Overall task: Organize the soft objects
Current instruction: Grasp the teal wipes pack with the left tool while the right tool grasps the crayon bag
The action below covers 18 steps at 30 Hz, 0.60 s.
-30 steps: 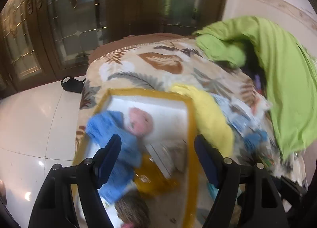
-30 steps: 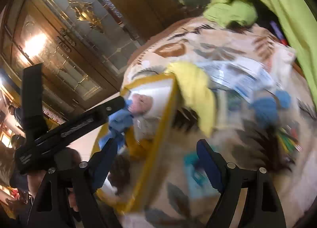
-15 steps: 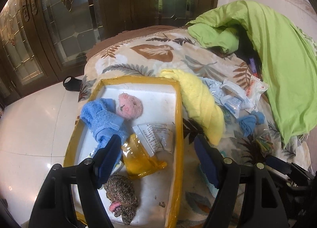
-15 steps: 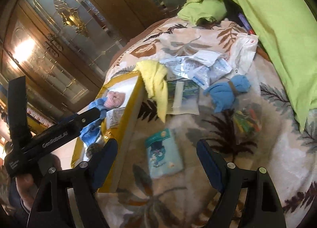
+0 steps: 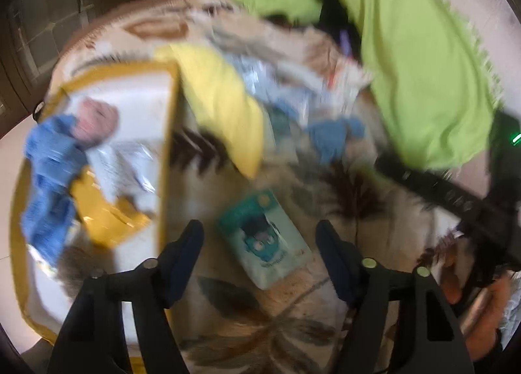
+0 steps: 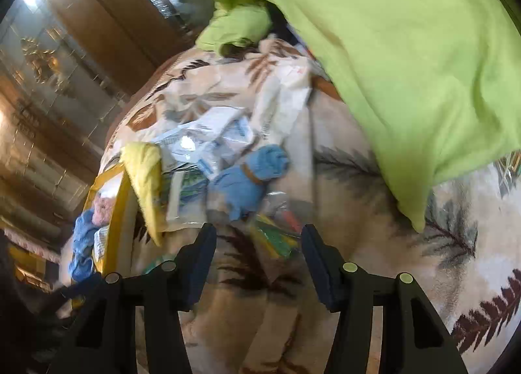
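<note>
Through my left gripper [image 5: 259, 240] I see its jaws closing with nothing pressed between them; a teal packet [image 5: 265, 239] lies flat on the leaf-print blanket [image 5: 293, 318] in the gap just ahead of the fingertips, untouched. Off to that gripper's left sits the yellow-rimmed tray [image 5: 167, 133], holding a blue cloth [image 5: 49, 178], a pink plush [image 5: 96, 120], a yellow pouch [image 5: 104, 211] and a clear packet. Further ahead a yellow towel [image 5: 224, 100] drapes over the tray's near corner, and beyond it I make out crumpled plastic packets [image 5: 283, 87] and a blue rolled cloth [image 5: 335, 136], all blurred. A lime green sheet [image 5: 423, 74] covers the far right.

My right gripper [image 6: 259, 243] is also closing on empty air over the blanket [image 6: 358, 243]. Just past its fingertips lies a clear bag of coloured bits [image 6: 276, 230], then the blue rolled cloth [image 6: 250, 178] banded in brown, with the plastic packets [image 6: 208, 139] behind it. The yellow towel [image 6: 146, 175] and the tray [image 6: 115, 211] are ahead to the left. The green sheet [image 6: 390, 48] fills the upper right. Farthest off stand dark wooden doors with leaded glass [image 6: 49, 81], lit by a bright lamp
</note>
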Available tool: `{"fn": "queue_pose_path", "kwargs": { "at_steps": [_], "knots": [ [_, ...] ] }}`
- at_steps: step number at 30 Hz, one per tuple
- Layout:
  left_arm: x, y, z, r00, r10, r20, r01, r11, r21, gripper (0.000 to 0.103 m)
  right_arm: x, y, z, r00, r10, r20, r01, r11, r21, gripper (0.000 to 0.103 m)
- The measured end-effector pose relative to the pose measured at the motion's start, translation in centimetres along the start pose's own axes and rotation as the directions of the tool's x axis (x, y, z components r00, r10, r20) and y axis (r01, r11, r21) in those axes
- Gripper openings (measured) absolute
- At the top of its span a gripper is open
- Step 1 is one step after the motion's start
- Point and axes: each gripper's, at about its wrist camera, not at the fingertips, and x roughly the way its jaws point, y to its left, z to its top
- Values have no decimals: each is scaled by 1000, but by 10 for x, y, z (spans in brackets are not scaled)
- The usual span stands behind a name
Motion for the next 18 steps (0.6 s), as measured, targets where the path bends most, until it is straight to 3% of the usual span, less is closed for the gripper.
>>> {"fn": "queue_pose_path", "kwargs": {
  "at_steps": [2,4,6,9,12,13,15,18],
  "knots": [
    [16,-5,-1,999,35,-32,-35,999,3,70,-2,1,-2,998,-62,23,62,997,-39,59],
    [34,-7,-1,996,58,-73,-59,998,-3,70,-2,-1,-5,1000,-23,18,24,999,-38,59],
    [35,-14,-3,993,117,-28,-116,992,42,70,4,3,-7,1000,-29,8,29,997,-77,59],
    [35,-21,-9,992,124,-28,-122,990,69,69,7,10,-3,999,-26,23,28,996,-87,58],
    [28,-17,-12,998,67,-20,-66,997,36,69,21,23,-2,996,-89,8,90,984,-156,56],
    [27,-17,-14,998,56,-26,-55,998,31,69,30,25,-5,991,-132,-20,126,974,-187,47],
    [23,-11,-14,999,21,-31,-20,1000,12,69,44,21,-12,984,-159,-79,141,970,-198,43],
    [20,-2,-15,999,-6,-43,5,1000,-30,69,37,14,-16,987,-154,-55,141,973,-182,29]
  ]
}}
